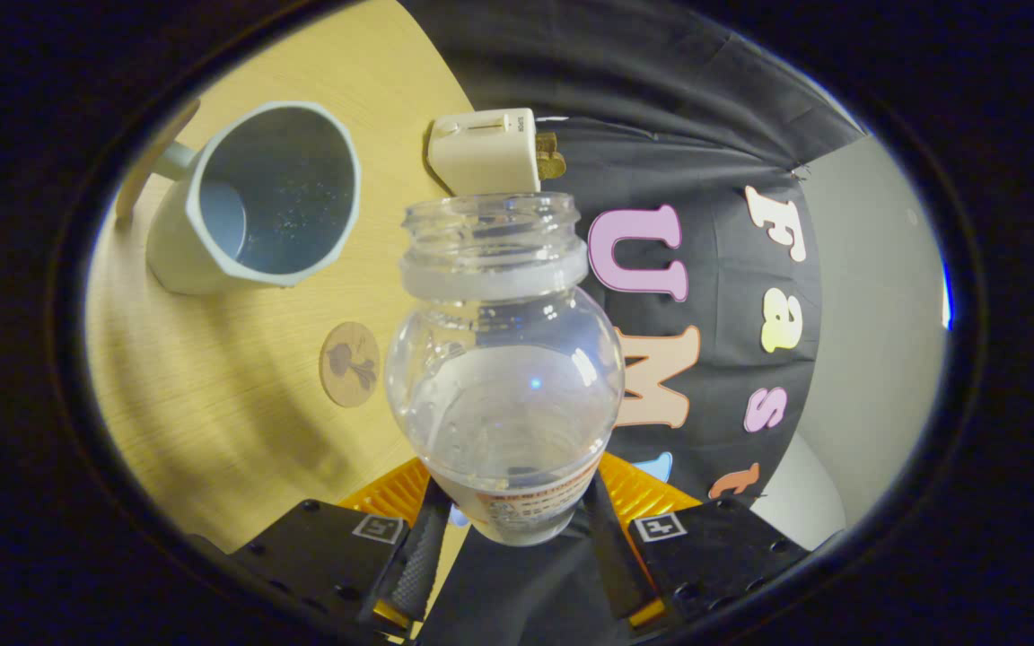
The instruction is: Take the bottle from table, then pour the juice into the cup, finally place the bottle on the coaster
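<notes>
A clear, uncapped plastic bottle (pixel 506 368) stands out between my two fingers, its open mouth pointing away from me; my gripper (pixel 515 529) is shut on its labelled lower body. The view is rolled, so the wooden table (pixel 212 404) appears tilted. A pale blue-grey cup (pixel 257 197) with a handle lies beyond the fingers to the left of the bottle's mouth, its inside turned toward me. A small round brown coaster (pixel 349 364) with a dark drawing lies on the table right beside the bottle's shoulder. I cannot tell how much liquid the bottle holds.
A cream-coloured box-shaped device (pixel 488 151) with a brass part sits at the table's edge, just beyond the bottle's mouth. The booth's black cloth wall (pixel 714 296) hangs to the right, with a pale wall past it.
</notes>
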